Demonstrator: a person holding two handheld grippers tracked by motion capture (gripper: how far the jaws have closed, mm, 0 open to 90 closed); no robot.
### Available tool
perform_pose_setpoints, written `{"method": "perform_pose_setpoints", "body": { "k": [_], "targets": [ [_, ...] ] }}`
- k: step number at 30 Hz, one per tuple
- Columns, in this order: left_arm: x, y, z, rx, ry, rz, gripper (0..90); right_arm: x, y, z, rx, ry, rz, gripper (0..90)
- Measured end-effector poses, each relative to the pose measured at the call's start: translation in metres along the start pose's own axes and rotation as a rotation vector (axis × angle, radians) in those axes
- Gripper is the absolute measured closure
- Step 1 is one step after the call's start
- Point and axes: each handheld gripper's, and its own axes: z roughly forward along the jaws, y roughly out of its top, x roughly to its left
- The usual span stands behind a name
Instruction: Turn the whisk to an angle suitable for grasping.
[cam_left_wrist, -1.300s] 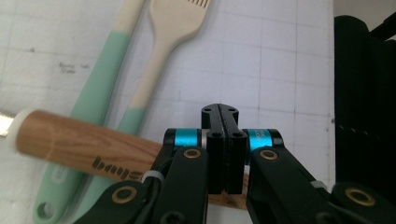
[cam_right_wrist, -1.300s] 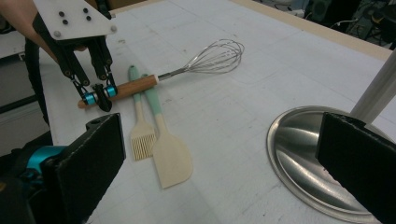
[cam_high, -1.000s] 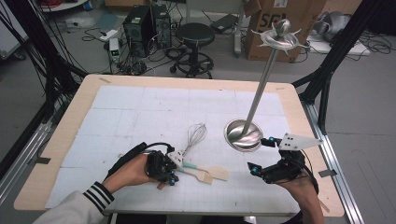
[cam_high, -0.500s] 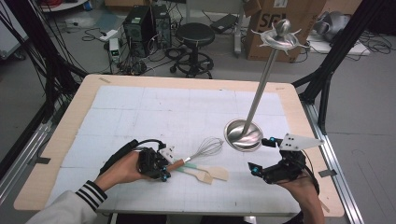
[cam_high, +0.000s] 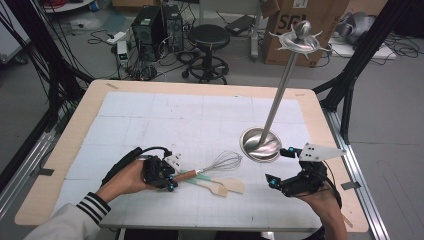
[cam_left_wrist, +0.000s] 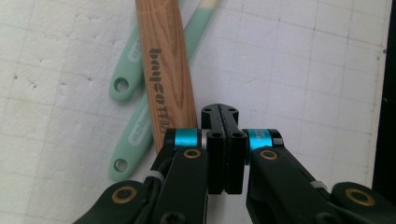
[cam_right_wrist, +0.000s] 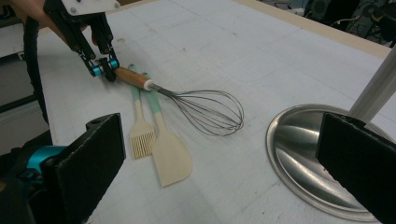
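From above, the left tool (cam_high: 167, 176) rests at the wooden handle end of the whisk (cam_high: 212, 166); the whisk lies flat on the surface (cam_high: 150, 115), its long axis running from the handle near the person's left hand (cam_high: 127, 177) out to the wire head, which points toward the steel stand base (cam_high: 261, 145); the left gripper view adds that the jaws are clenched together with nothing between them, the handle (cam_left_wrist: 166, 74) lying just beside them over two mint-green handles; the right gripper view reveals what those belong to, a brush (cam_right_wrist: 140, 135) and a spatula (cam_right_wrist: 169, 156) under the whisk's neck; the right tool (cam_high: 282, 167) stands released, jaws wide, near the base.
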Motion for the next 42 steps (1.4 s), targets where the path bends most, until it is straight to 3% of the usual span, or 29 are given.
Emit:
{"method": "perform_pose_setpoints", "body": {
  "k": [9, 16, 17, 19, 20, 21, 22, 25, 26, 27, 30, 32, 38, 42],
  "targets": [
    [0.000, -0.001, -0.012, -0.054, 0.008, -0.026, 89.7, 0.000, 0.000, -0.001, 0.003, 0.000, 0.003, 0.1],
    [-0.003, 0.000, -0.033, -0.131, 0.028, -0.018, 77.7, 0.000, 0.001, -0.001, -0.001, -0.002, -0.002, 0.1],
    [-0.004, 0.000, -0.036, -0.142, 0.034, -0.009, 69.3, 0.000, 0.001, -0.001, -0.002, -0.001, -0.002, 0.1],
    [-0.004, 0.000, -0.043, -0.171, 0.052, 0.000, 64.6, 0.000, 0.001, -0.001, -0.003, -0.001, -0.003, 0.1],
    [-0.004, 0.000, -0.046, -0.187, 0.065, -0.007, 51.9, 0.000, 0.001, 0.000, -0.001, 0.003, -0.003, 0.1],
    [-0.004, 0.000, -0.049, -0.207, 0.079, -0.005, 51.9, 0.000, 0.001, 0.000, -0.001, 0.003, -0.003, 0.1],
    [-0.004, 0.000, -0.052, -0.233, 0.091, -0.004, 46.2, 0.001, 0.002, 0.000, -0.001, 0.002, -0.002, 0.1],
    [-0.002, -0.002, -0.059, -0.283, 0.066, -0.009, 33.2, 0.002, 0.002, 0.001, 0.003, 0.008, -0.008, 0.1],
    [-0.001, -0.002, -0.060, -0.299, 0.066, -0.006, 22.0, 0.002, 0.002, 0.000, 0.000, 0.006, -0.012, 0.1],
    [-0.001, -0.002, -0.060, -0.299, 0.063, -0.010, 22.0, 0.002, 0.002, 0.000, 0.000, 0.006, -0.012, 0.1],
    [0.000, 0.000, -0.060, -0.315, 0.068, -0.014, 5.6, 0.001, 0.002, 0.000, -0.002, 0.004, -0.007, 0.1],
    [0.002, 0.001, -0.060, -0.323, 0.079, -0.014, 1.6, 0.001, 0.002, 0.001, 0.002, 0.008, -0.007, 0.1],
    [0.006, 0.006, -0.058, -0.342, 0.088, -0.006, 1.6, 0.001, 0.003, 0.002, -0.001, 0.014, -0.008, 0.1],
    [0.010, 0.010, -0.049, -0.321, 0.083, -0.002, 1.6, 0.001, 0.003, 0.004, 0.004, 0.017, -0.009, 0.1]
  ]
}}
